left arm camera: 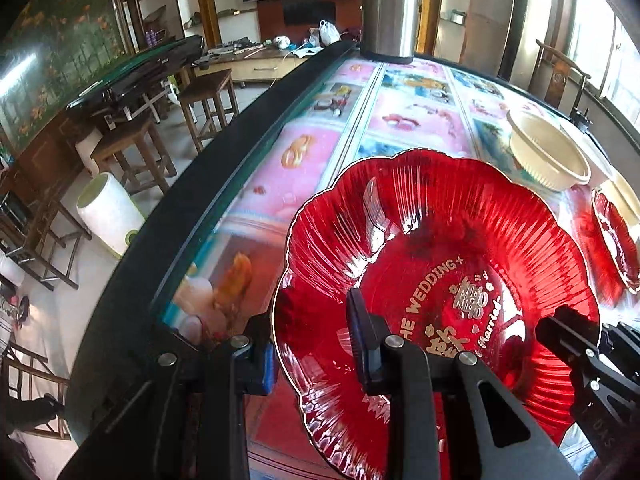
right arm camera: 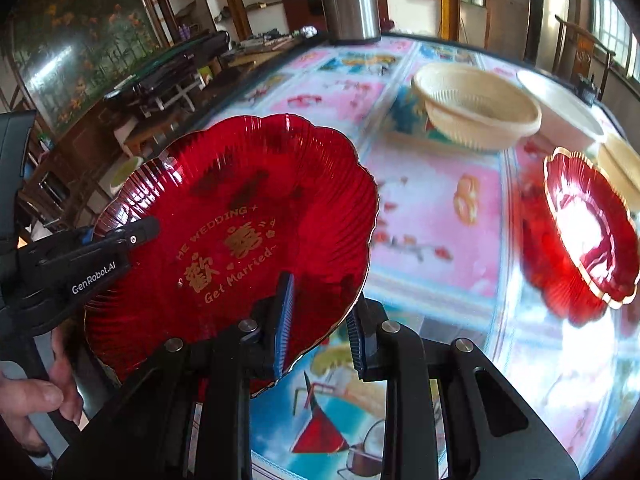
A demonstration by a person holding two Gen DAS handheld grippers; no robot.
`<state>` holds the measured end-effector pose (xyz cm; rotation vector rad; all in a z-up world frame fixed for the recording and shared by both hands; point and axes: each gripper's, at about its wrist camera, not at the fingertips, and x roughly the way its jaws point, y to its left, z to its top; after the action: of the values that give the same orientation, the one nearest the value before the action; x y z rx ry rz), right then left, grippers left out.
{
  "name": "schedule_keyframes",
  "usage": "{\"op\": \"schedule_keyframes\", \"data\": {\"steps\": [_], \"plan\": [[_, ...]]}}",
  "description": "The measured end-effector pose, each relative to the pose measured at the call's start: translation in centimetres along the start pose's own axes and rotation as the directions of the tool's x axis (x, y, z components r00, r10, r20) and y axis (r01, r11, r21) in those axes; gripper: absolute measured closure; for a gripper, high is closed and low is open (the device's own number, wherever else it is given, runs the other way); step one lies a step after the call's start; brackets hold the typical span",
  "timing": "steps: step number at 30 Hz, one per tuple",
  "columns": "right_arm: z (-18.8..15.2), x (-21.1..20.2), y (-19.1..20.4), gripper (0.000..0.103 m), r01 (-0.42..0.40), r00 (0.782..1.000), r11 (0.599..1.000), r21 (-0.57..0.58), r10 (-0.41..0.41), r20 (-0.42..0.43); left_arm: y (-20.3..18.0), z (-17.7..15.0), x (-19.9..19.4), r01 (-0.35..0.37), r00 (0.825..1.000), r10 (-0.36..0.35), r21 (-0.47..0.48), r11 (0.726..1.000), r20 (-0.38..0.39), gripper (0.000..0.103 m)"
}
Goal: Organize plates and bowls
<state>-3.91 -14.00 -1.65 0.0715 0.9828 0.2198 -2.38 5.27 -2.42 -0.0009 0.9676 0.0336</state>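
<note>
Right wrist view showing the red wedding plate lifted near the table's left edge, both grippers' fingers clamped on its rim; keeping it level, heading toward the 2nd red plate.

2 close wrist views from opposite rims of 1 shared red plate, both facing across the table.

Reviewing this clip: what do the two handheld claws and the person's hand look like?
Both claws are matte black, with angular link arms joined by round silver pins and ribbed blue pads on the fingers. The left claw carries white "GenRobot.AI" lettering along one side, seen from the right wrist. The left hand is bare; no sleeve or cable shows.
</note>
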Motion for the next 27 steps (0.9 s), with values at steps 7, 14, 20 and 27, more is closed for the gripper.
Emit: {"op": "schedule_keyframes", "data": {"steps": [7,14,20,27], "plan": [[-0.9,0.3,0.2,0.079,0.026,1.0,1.0,-0.007,-0.026,-0.013,-0.2,-1.0,0.0,-0.016,1.0,0.016,0.008,1.0,0.022,0.074],[-1.5,0.2,0.4,0.064,0.027,0.999,1.0,-0.001,-0.027,-0.032,0.0,-1.7,-0.2,-0.022,0.999,0.022,0.001,1.0,0.029,0.067],[-1.6,0.0,0.2,0.059,0.026,0.999,1.0,0.011,-0.025,-0.048,0.2,-1.9,-0.4,-0.032,0.999,0.032,-0.001,0.999,0.029,0.041],[-1.6,-0.6,-0.2,0.058,0.036,0.998,0.999,0.019,-0.035,-0.049,0.6,-1.9,-1.6,-0.063,0.997,0.062,0.008,0.998,0.053,0.04]]}}
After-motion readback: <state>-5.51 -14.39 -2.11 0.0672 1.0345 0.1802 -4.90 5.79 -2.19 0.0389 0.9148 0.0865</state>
